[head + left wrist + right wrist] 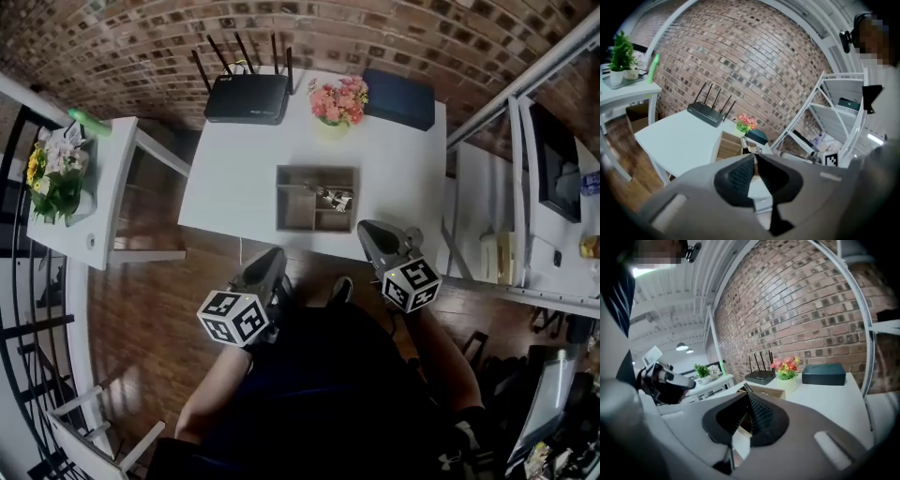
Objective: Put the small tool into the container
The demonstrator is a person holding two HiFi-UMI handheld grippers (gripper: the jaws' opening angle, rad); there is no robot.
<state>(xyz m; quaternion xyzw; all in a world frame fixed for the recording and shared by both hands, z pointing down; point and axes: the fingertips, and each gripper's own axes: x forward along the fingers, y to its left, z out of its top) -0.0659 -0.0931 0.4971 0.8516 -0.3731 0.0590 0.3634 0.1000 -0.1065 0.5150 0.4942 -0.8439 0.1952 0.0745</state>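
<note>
Two grey hand-held grippers hang just off the near edge of a white rectangular table (234, 187), held close to the person's body. The left gripper (272, 258) has its jaws pressed together with nothing between them; the right gripper (368, 230) is likewise closed and empty.

The small metallic tool (333, 197) lies inside the shallow grey-brown compartmented container (315, 169), in its right-hand section. The container sits near the middle of the table's near edge, so the job looks done.

What risk remains comes from the right gripper, which is nearest the container's near right corner. A careless swing there could clip the rim and jolt the tool out, or nudge the container toward the edge. Whether the tool rests flat or leans on a divider is too small to tell.

Along the far edge, the black antenna router (246, 97), pink potted flowers (339, 101) and dark blue box (399, 98) stand well apart from both grippers.
</note>
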